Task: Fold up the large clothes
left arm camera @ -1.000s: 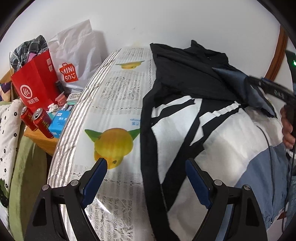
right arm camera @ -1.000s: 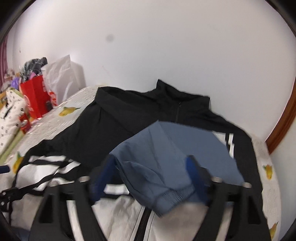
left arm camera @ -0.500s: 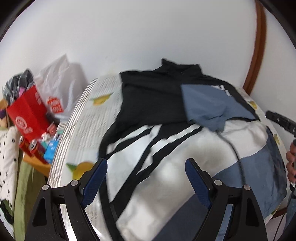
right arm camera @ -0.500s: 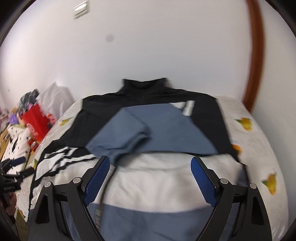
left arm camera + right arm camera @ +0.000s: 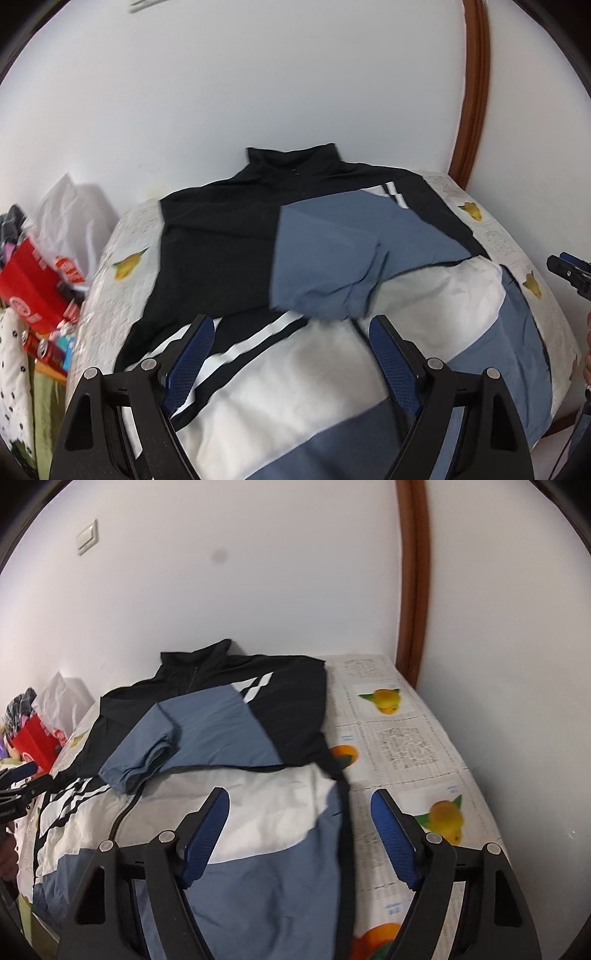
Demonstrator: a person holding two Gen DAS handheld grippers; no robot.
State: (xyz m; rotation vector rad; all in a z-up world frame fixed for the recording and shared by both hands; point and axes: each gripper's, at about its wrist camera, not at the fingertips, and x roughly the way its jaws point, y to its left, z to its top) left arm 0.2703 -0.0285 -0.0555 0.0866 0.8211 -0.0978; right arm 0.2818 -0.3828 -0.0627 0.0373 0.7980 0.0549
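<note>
- L gripper [image 5: 291, 341] nearest in left wrist view, fingers wide apart, nothing between the pads, hanging over the white/striped part of the jacket [image 5: 332, 369]
- R gripper [image 5: 299, 814] near in right wrist view, jaws closing but not yet together, nothing pinched; the jacket's right edge and black side seam run under the gap
- Jacket lies spread flat on the tabletop [image 5: 406, 746], zip front up, blue hem nearest, white band mid, black shoulders + collar farthest, collar touching the wall [image 5: 295, 92]
- Blue sleeve [image 5: 332, 266] folded across the chest, cuff end bunched near the zip; other sleeve w/ white stripes lies along the jacket's left side
- Tablecloth w/ yellow fruit prints shows bare to the right of the jacket
- Far left, off the tabletop edge: red paper bag [image 5: 29, 291], white plastic bag [image 5: 70, 210], drink cans [image 5: 40, 345]
- Brown door frame [image 5: 413, 583] at far right corner; light switch [image 5: 88, 537] high on wall
</note>
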